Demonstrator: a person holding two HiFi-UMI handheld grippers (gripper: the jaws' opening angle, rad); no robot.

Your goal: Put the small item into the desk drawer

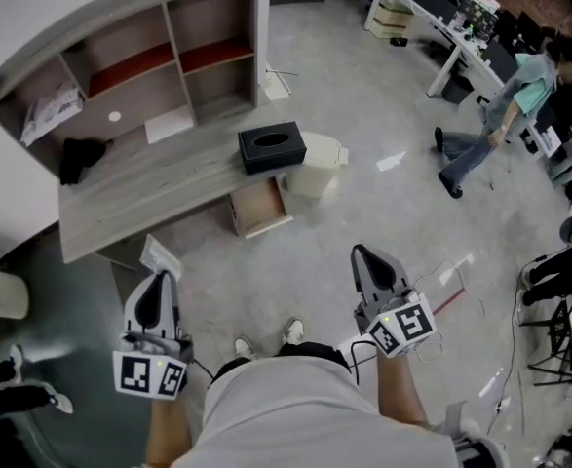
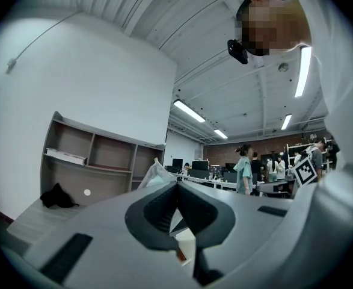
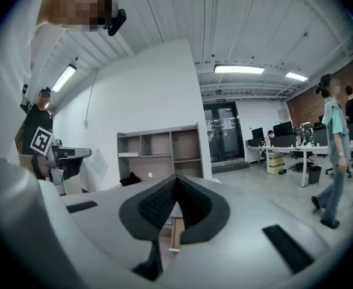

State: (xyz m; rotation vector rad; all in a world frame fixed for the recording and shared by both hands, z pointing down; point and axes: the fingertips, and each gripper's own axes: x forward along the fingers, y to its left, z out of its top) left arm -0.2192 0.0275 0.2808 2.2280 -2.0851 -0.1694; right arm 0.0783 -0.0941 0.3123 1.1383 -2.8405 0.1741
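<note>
The left gripper (image 1: 160, 279) has its jaws closed on a small clear packet (image 1: 159, 254). The packet sticks out past the jaw tips and is held in the air, close to the near edge of the worktop (image 1: 149, 195). The right gripper (image 1: 361, 253) has its jaws together with nothing between them, and it hangs over the floor to the right, well apart from the worktop.

The drawer (image 1: 266, 226) is pulled open under the worktop's right end, to the right of the packet and a little farther away. A black tissue box (image 1: 271, 147) sits on the worktop's right end, just above the drawer. A white bin (image 1: 320, 164) stands on the floor just beside the box.

Shelves (image 1: 169, 61) rise along the worktop's far side, and a black object (image 1: 81, 157) lies at their left end. A person (image 1: 500, 115) is mid-stride at the far right.
</note>
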